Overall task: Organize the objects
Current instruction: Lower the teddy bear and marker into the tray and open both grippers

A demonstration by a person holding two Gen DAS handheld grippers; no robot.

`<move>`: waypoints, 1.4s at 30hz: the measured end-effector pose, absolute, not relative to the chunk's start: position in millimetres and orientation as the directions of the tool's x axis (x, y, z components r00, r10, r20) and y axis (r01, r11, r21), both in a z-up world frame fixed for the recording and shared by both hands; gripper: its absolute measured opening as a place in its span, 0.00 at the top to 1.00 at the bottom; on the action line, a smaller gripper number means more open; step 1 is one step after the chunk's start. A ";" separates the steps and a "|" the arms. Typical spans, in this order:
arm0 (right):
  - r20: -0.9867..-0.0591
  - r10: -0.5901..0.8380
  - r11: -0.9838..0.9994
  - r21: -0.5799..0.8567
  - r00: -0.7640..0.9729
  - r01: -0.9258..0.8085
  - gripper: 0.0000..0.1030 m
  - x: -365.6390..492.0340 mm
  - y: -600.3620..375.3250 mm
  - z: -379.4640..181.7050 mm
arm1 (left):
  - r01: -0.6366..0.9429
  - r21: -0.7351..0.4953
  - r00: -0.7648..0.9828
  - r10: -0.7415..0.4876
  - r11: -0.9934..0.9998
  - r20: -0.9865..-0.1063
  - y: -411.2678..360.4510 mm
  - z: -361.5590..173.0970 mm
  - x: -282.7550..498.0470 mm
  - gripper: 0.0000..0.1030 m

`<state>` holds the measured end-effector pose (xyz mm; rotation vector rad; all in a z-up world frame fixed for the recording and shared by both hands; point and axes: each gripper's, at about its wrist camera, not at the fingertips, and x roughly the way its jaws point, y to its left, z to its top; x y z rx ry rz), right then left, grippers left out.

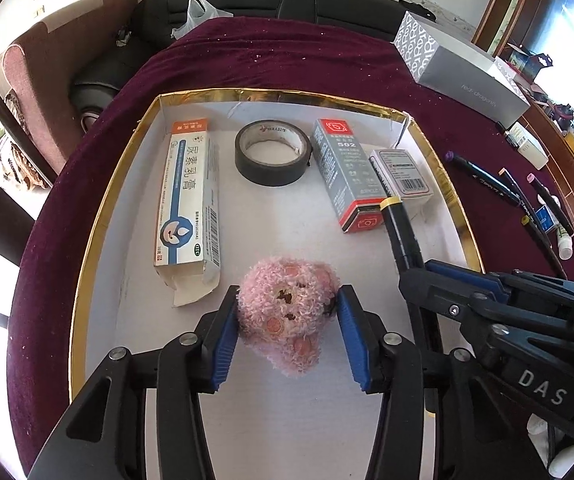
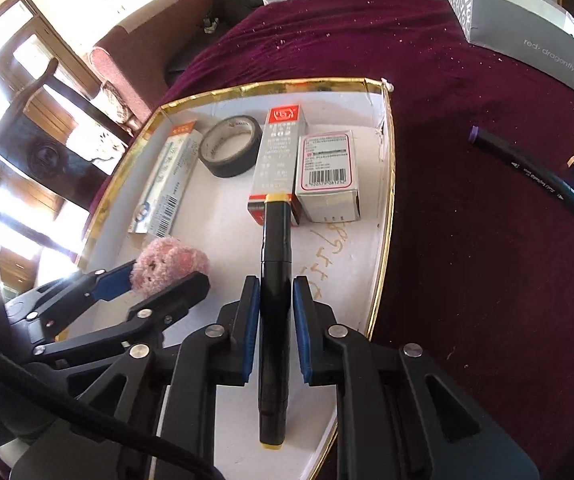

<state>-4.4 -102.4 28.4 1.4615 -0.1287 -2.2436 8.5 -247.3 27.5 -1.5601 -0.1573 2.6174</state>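
Note:
A white tray with a gold rim (image 1: 99,220) lies on a dark red cloth. A pink plush toy (image 1: 283,316) rests on the tray floor between the blue pads of my left gripper (image 1: 287,300), which flank it without squeezing; that gripper is open. From the right wrist view the plush toy (image 2: 171,260) and left gripper (image 2: 167,280) sit at the left. My right gripper (image 2: 275,284) is shut on a black marker (image 2: 275,240) with yellow ends, held over the tray (image 2: 383,216) with its tip near the red-and-grey box. The marker (image 1: 401,232) and right gripper (image 1: 419,270) also show in the left wrist view.
In the tray lie a long white-and-blue ointment box (image 1: 189,196), a roll of black tape (image 1: 273,154), a grey-and-red 502 box (image 1: 343,176) and a small white box (image 1: 403,172). Several markers (image 1: 487,178) lie on the cloth at right. A grey carton (image 1: 459,68) stands far right.

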 end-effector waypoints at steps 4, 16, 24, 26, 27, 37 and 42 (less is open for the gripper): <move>-0.828 -0.437 -0.883 0.321 -0.352 0.342 0.81 0.9 -99.9 39.1 | -0.012 -0.185 -0.486 0.167 -0.983 -0.858 -252.5 33.4 8.0 0.52; -0.807 -0.528 -0.832 0.429 -0.263 0.353 0.73 1.0 -102.9 24.9 | 0.104 -0.290 -0.589 0.175 -0.951 -0.789 -290.3 68.1 30.4 0.50; -0.770 -0.581 -0.794 0.464 -0.264 0.393 0.73 20.5 -82.2 43.5 | 0.097 -0.317 -0.667 0.175 -0.943 -0.724 -289.7 97.3 43.9 0.45; -0.748 -0.578 -0.806 0.461 -0.325 0.372 0.67 24.2 -54.3 58.2 | 0.060 -0.322 -0.659 0.205 -0.945 -0.724 -276.0 101.6 45.2 0.45; -0.740 -0.567 -0.817 0.451 -0.362 0.358 0.62 26.0 -37.5 65.6 | 0.041 -0.330 -0.653 0.225 -0.943 -0.723 -268.5 102.8 45.5 0.45; -0.782 -0.265 -0.946 0.324 -0.564 -0.005 0.33 22.4 166.1 66.2 | -0.174 -0.409 -0.518 0.437 -0.896 -0.735 -150.6 88.6 48.5 0.45; -0.791 -0.263 -0.936 0.347 -0.553 -0.052 0.34 3.4 197.6 40.5 | -0.213 -0.400 -0.450 0.453 -0.891 -0.770 -108.7 71.8 49.0 0.45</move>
